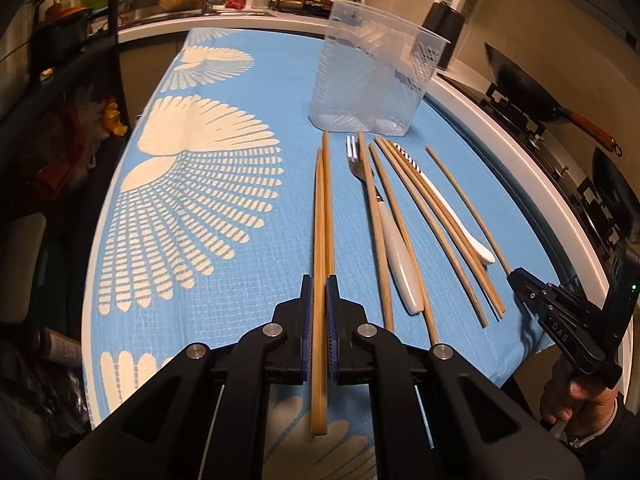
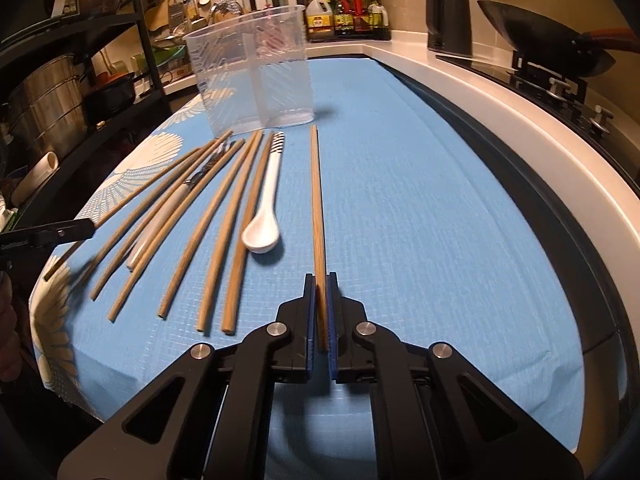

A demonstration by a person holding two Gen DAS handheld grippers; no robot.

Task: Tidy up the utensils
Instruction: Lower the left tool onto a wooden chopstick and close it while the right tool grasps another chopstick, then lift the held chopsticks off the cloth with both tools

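Observation:
My left gripper is shut on a wooden chopstick that points toward the clear plastic utensil holder; a second chopstick lies right beside it. My right gripper is shut on another chopstick, also pointing at the holder. Between them on the blue cloth lie several loose chopsticks, a fork with a white handle and a white ceramic spoon. The right gripper shows in the left wrist view.
The blue patterned cloth covers the counter. A stove with a black wok is on the right, a kettle and a bottle rack at the back, a shelf with pots on the left.

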